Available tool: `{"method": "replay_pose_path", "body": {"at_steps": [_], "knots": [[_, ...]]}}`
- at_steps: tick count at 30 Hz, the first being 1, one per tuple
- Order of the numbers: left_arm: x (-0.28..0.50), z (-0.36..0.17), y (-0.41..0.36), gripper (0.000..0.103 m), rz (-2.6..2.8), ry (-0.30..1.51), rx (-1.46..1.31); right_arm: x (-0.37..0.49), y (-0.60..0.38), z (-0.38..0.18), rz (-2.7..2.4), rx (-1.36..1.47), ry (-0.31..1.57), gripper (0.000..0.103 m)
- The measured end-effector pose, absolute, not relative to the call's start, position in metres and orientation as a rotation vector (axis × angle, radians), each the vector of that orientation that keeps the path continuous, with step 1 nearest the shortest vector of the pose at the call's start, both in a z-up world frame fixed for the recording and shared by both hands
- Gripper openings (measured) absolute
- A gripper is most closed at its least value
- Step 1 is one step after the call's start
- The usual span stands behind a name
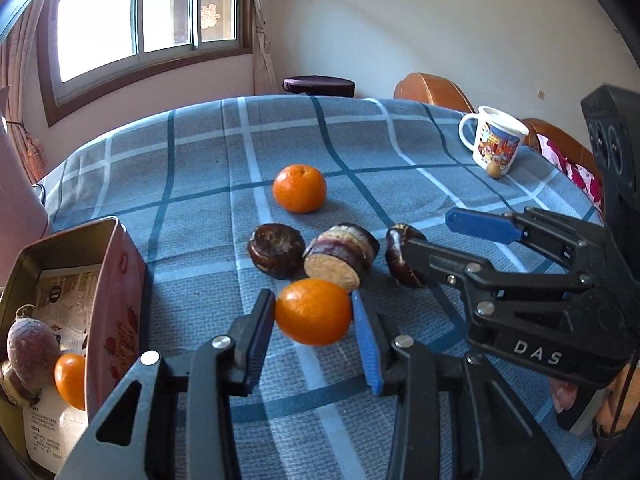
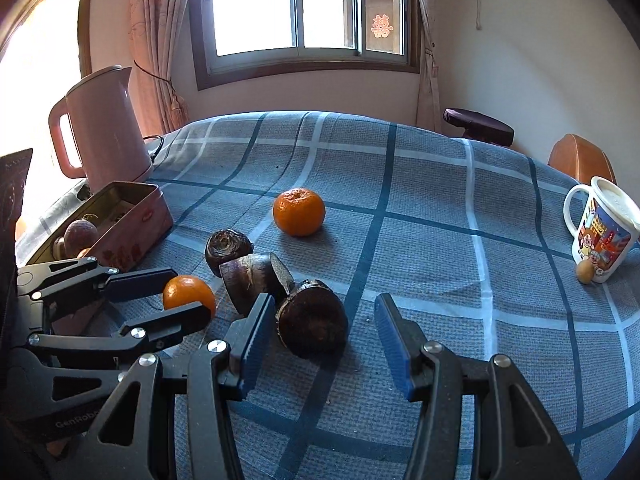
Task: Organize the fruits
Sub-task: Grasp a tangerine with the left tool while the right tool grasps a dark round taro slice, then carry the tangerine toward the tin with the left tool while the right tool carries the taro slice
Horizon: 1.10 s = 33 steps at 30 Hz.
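On the checked worktop, near edge: both tongs low over the fruit pile.
Left tongs (image 1: 313, 312): closed onto the near orange (image 1: 313, 311), a pad on each side, both seem to touch the peel; fruit sits on the cloth, not lifted.
Right tongs (image 2: 320, 330): jaws apart, holding nothing; the dark round fruit (image 2: 313, 322) lies between them, near the left pad, well off the right one.
Step in hand: left pickup of the near orange, judged bound for the tin (image 1: 116, 280).
How to do it well: keep the squeeze across the widest part, firm but not crushing; lift straight up before swinging left; clear the tin wall, then release low inside.
Right side tip: centre the jaws on the dark fruit before closing, or it may roll.
Neighbours: cut purple piece (image 1: 342, 254) just behind the orange, likely nudged if dragged.
Tin contents: another orange (image 1: 70, 380) and a purplish fruit (image 1: 32, 350) already in.
Left out: far orange (image 1: 299, 188), mid worktop (image 1: 200, 160).
Off to the side: mug (image 1: 498, 144), not part of the job.
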<state>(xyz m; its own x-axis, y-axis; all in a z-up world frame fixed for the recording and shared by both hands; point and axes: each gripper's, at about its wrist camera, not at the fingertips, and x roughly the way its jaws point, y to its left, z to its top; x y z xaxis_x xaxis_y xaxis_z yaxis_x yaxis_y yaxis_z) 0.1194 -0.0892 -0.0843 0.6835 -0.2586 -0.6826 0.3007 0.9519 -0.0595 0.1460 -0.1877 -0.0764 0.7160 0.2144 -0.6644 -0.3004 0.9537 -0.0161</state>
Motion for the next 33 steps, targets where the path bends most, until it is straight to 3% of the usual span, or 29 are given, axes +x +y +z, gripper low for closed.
{"method": "replay_pose_path", "body": {"at_steps": [10,13,33], "knots": [[0.113,-0.077,-0.085,0.041,-0.247,0.690,0.086,0.157,-0.178,-0.088,0.306,-0.154,0.809,0.054],[0.113,-0.077,-0.084,0.041,-0.245,0.686,0.083,0.160,-0.178,-0.091,0.305,-0.158,0.832,0.046],[0.106,-0.070,-0.076,0.041,-0.230,0.635,0.038,0.144,-0.183,-0.075,0.310,-0.134,0.710,0.045]]}}
